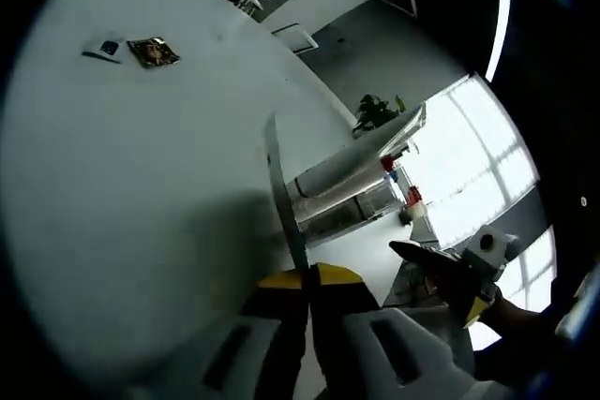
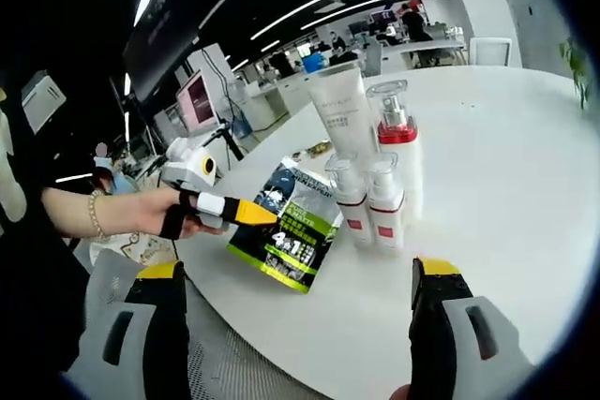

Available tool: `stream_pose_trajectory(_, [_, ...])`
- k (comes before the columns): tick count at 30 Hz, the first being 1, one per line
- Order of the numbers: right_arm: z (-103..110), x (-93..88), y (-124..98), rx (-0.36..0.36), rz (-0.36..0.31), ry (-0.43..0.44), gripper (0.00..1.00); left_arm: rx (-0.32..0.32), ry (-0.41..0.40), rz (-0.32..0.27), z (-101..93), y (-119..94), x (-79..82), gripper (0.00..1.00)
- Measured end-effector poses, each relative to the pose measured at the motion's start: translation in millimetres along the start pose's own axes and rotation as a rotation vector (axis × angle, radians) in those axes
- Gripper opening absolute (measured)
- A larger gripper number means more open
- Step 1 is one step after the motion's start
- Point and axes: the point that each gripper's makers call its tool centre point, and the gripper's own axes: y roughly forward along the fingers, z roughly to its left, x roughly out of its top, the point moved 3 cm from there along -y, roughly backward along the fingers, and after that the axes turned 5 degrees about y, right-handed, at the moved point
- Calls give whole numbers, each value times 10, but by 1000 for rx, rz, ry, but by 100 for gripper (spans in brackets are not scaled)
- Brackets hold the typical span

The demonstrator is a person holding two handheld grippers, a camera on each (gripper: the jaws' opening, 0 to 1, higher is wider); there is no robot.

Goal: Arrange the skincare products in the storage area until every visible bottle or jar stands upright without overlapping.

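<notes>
"4 in 1" (green pouch (image 2: pixel 286 231))

My right tongs (image 2: pixel 295 292) over the bench (image 2: pixel 506 166) edge, two small bottles (image 2: pixel 370 199) side by side ahead, pump bottle (image 2: pixel 396 138) and tube (image 2: pixel 343 114) just behind them, pouch (image 2: pixel 286 222) to their left, my left tongs (image 2: pixel 248 212) beside the pouch

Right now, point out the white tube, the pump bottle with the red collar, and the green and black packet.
white tube (image 2: pixel 344 111), right gripper view, middle of its body
pump bottle (image 2: pixel 397 130), right gripper view, red collar
green and black packet (image 2: pixel 291 236), right gripper view, printed front
</notes>
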Motion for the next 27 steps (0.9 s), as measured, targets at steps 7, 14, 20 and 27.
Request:
stream_pose_trajectory(7, [-155,32,-91,-38,0,-3,100,4,-17,12,59,62,-9,0])
stream_pose_trajectory(14, [-177,27,-95,-45,6,-1,100,71,-20,41,147,62,-47,0])
stream_pose_trajectory(20, [-143,15,-58,-33,11,-4,100,167,106,90,275,41,-50,1])
stream_pose_trajectory(27, [-125,0,-45,-30,11,4,100,246,251,150,369,34,-50,7])
